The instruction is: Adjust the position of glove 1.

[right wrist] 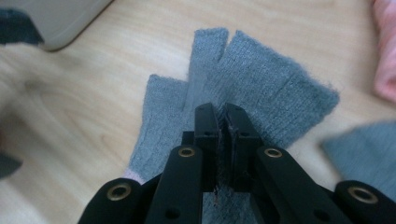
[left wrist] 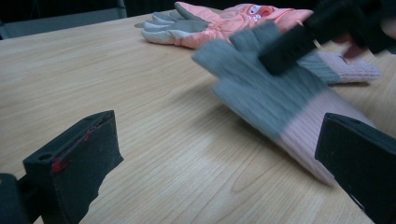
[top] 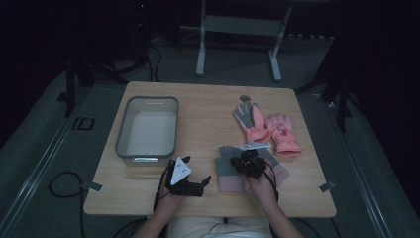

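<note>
The right gripper (right wrist: 223, 112) is pinching the grey knit glove (right wrist: 261, 84) tight at its middle. The left gripper (left wrist: 219, 154) is waiting wide open at nine o'clock from it. The glove is lying on the table (top: 208, 124), soft, light and floppy, so grabbing its pink cuff (left wrist: 308, 135) looks best.

The high view looks forward and down from above the near edge, taking in the whole wooden table (top: 208, 106). The left gripper view sits low, close to the tabletop, facing right across it. The right gripper view looks steeply down at very close range. All three share the grey knit glove (top: 229, 166) (left wrist: 261, 93) (right wrist: 243, 79).
</note>
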